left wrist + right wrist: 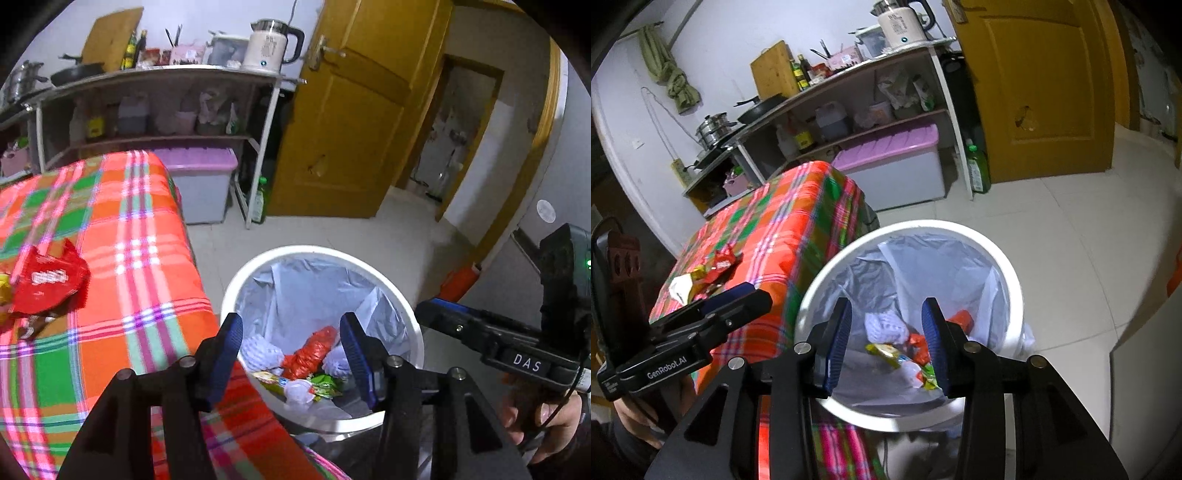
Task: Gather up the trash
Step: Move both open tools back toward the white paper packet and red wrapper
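Partway done, I'd say. Left gripper (pixel 291 354) and right gripper (pixel 886 341) both hang over the bin (pixel 236 280), fingers spread, nothing held. Several wrappers (pixel 314 350) lie in the bin below the fingers. Red wrapper (pixel 50 280) plus scraps left on the counter (pixel 140 258), off to the left.

A white round bin (pixel 236 284), lined with a pale bag, is seen on the floor just beside the bench. Wrappers (pixel 310 354) lie inside. A crumpled red wrapper (pixel 48 282) is left on the bench.
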Motion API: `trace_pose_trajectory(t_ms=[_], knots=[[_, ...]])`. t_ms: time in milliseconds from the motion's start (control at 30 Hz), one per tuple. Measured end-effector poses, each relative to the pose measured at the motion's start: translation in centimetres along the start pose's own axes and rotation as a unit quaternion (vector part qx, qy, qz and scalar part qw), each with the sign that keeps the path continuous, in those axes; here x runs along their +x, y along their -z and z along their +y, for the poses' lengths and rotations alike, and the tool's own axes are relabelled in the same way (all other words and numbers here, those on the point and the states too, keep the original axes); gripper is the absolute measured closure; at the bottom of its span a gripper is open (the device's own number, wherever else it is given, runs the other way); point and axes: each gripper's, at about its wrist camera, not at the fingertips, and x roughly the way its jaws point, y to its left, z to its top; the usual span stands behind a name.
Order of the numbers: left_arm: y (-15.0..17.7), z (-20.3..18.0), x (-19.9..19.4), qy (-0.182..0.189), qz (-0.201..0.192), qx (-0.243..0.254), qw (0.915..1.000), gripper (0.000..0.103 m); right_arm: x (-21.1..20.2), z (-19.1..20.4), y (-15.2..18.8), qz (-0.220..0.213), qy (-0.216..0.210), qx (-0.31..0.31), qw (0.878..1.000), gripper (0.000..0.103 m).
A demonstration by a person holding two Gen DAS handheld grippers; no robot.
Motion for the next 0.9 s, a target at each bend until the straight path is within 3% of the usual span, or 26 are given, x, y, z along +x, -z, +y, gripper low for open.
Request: trace_pose_trajectory(t_ms=[367,900], knots=[[0.5,3.1,-5.6,-0.044,-0.044,-0.016,0.9979,0.049,-1.0,5.2,-0.6,-0.013,-0.038,-0.04,0.998,0.062],[2.1,12.2,-12.2,-0.132,-0.087,-0.074,0.9847,0.049,3.0,14.8,-1.1,0.017,-0.109,-0.118,0.987,0.059]])
